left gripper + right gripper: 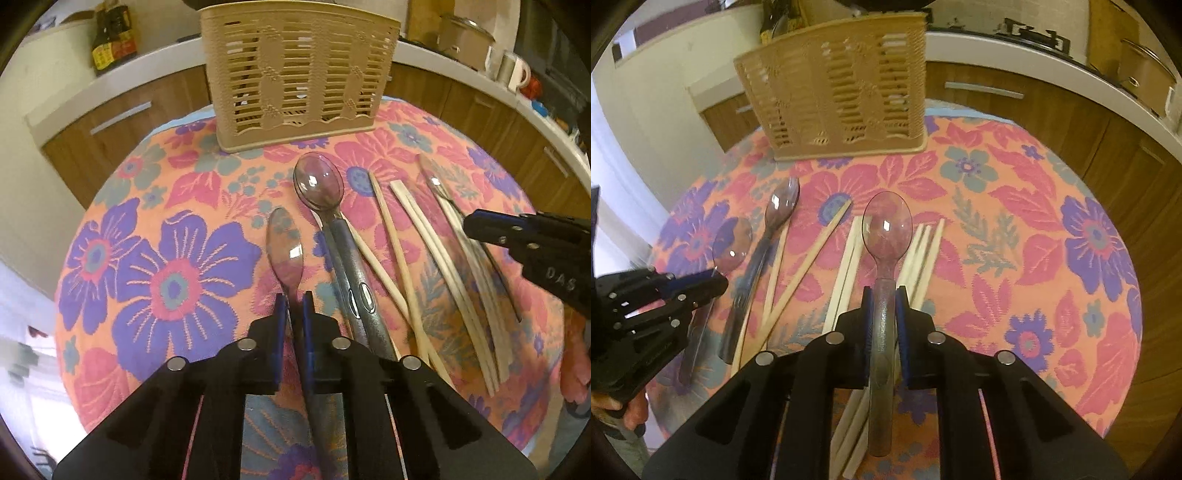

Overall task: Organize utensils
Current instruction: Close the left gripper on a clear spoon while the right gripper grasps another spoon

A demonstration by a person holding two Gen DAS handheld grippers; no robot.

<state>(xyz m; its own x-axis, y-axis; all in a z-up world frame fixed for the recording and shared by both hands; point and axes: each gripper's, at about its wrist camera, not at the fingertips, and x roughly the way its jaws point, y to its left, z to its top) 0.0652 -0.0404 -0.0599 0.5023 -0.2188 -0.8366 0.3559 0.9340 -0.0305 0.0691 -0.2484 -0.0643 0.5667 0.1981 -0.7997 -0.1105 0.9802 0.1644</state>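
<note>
Slotted holder [299,74]: beige plastic, upright at the far edge of my flowered cloth [166,258]; light, likely to tip if knocked.

Chopsticks [402,258]: pale, stiff, thin, loose on the cloth between the spoons; prone to roll.

Three smoky clear plastic spoons: light, slick, rigid, probably brittle, best taken at the handle. One lies free [325,206]. My left gripper [294,299] pinches the left spoon [284,251] at its neck; my right gripper [884,291] clamps the right spoon [886,236] at the handle, over the chopsticks.
</note>
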